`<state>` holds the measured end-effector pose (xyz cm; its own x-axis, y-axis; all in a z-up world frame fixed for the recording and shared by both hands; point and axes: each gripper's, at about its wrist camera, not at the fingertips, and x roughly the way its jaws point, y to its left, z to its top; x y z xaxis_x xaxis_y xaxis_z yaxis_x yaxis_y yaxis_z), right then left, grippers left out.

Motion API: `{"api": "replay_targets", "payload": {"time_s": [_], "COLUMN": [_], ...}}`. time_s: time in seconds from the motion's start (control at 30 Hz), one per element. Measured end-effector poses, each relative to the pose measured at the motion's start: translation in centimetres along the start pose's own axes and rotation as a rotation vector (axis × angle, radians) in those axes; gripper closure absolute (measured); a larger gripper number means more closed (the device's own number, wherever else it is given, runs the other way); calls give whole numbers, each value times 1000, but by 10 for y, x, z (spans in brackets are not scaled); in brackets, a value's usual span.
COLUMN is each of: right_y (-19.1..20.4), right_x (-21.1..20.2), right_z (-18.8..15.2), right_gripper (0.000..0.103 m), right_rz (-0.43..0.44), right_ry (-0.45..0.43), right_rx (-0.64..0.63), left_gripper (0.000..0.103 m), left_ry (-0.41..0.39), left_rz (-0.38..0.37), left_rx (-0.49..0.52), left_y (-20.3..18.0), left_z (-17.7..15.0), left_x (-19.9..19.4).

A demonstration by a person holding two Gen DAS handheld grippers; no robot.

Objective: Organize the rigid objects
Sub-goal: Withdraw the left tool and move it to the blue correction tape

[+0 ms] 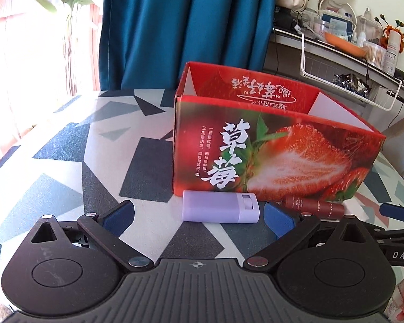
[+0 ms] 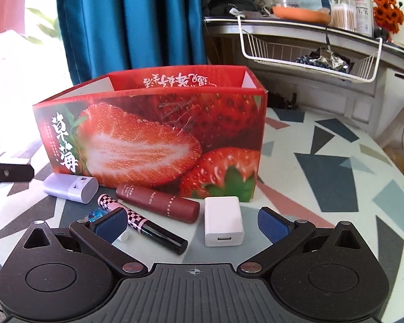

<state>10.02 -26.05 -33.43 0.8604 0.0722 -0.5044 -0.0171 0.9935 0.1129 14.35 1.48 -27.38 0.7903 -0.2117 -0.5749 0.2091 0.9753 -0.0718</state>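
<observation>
Both jaws wide, empty | purple case – white charger before strawberry box

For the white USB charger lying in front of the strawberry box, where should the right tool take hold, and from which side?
Grip the white USB charger across its two flat side faces, coming from the near side where its USB port faces the right tool. It lies flat, roughly centred between the open fingers, with clear table to its right. The checkered tube lies close on its left, so probably keep that finger tight to the charger.
</observation>
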Motion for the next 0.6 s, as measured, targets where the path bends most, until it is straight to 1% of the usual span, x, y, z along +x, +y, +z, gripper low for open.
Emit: {"api": "replay_targets", "payload": {"time_s": [0.2, 0.3, 0.4, 0.47, 0.53, 0.6], "right_y": [5, 2, -6, -12, -16, -20], "right_x": [0, -2, -1, -1, 2, 5], "right_z": [-2, -1, 0, 0, -1, -1], "right_gripper": [1, 2, 8, 9, 13, 24], "right_rz": [15, 11, 10, 1, -6, -16], "right_ry": [6, -1, -6, -16, -21, -26], "right_rx": [-27, -20, 4, 18, 19, 13], "left_gripper": [0, 0, 0, 0, 0, 0], "left_ry": [15, 16, 26, 32, 40, 48], "left_rz": [3, 5, 9, 5, 4, 0], "left_rx": [-5, -15, -17, -13, -13, -13], "left_y": [2, 4, 4, 1, 0, -1], "left_z": [-3, -1, -1, -1, -1, -3], "left_x": [2, 2, 4, 7, 10, 13]}}
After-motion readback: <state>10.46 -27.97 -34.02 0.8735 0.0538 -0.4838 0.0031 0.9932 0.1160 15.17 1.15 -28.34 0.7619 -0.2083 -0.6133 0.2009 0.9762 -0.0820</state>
